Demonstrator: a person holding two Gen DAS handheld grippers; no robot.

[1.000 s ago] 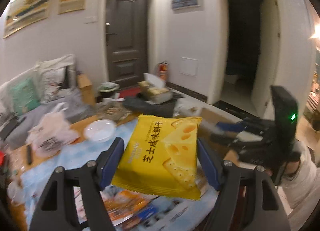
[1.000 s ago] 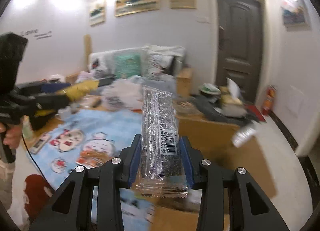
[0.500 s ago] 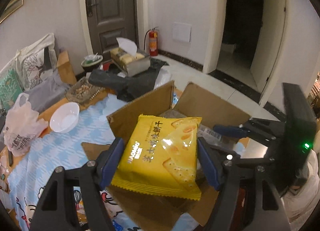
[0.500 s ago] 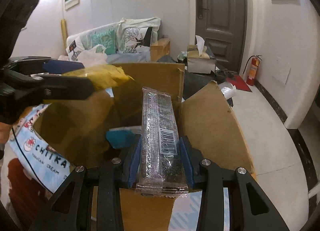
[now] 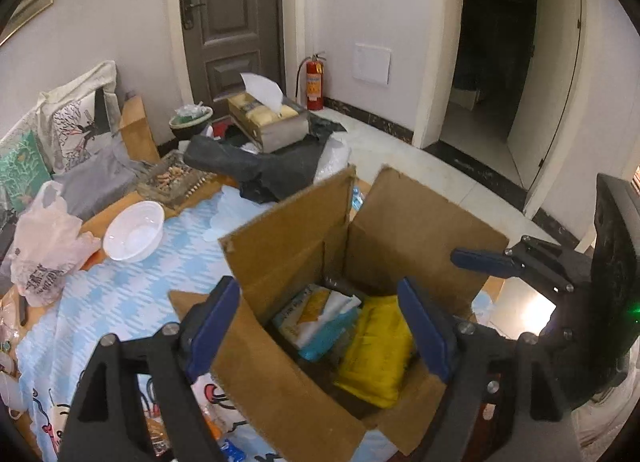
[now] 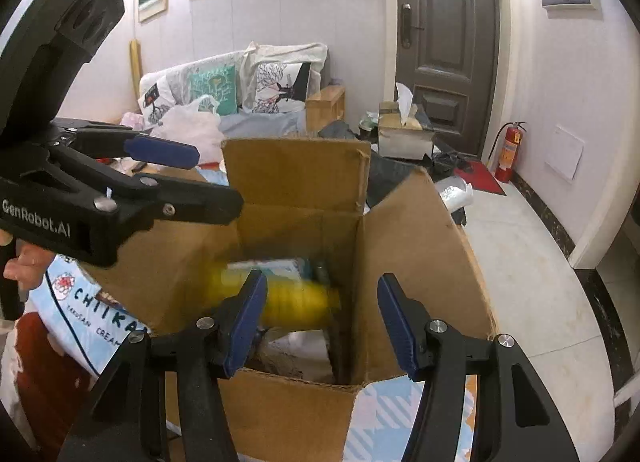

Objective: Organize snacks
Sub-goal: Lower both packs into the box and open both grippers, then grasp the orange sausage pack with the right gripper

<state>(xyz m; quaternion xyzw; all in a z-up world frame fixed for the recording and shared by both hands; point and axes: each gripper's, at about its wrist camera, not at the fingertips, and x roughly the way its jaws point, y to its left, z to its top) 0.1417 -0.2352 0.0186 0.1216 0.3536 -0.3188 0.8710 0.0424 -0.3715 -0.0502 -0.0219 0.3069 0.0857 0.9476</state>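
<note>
An open cardboard box (image 5: 288,238) (image 6: 420,246) stands on the blue patterned tablecloth (image 5: 132,286). The yellow cheese-cracker pack (image 5: 376,346) lies inside it, blurred in the right wrist view (image 6: 296,298), beside a white and blue snack pack (image 5: 316,314). My left gripper (image 5: 320,322) is open and empty above the box. My right gripper (image 6: 320,318) is open and empty above the box from the other side. The clear seaweed pack is not clearly visible in the box.
A white bowl (image 5: 134,230), a pink plastic bag (image 5: 44,246) and a tray of nuts (image 5: 172,182) sit on the table beyond the box. A tissue box (image 5: 268,118) rests on black cloth. A sofa with cushions (image 6: 224,90) is behind.
Both grippers opened over the box. The yellow cracker pack left my left gripper and dropped inside. The seaweed pack left my right gripper.
</note>
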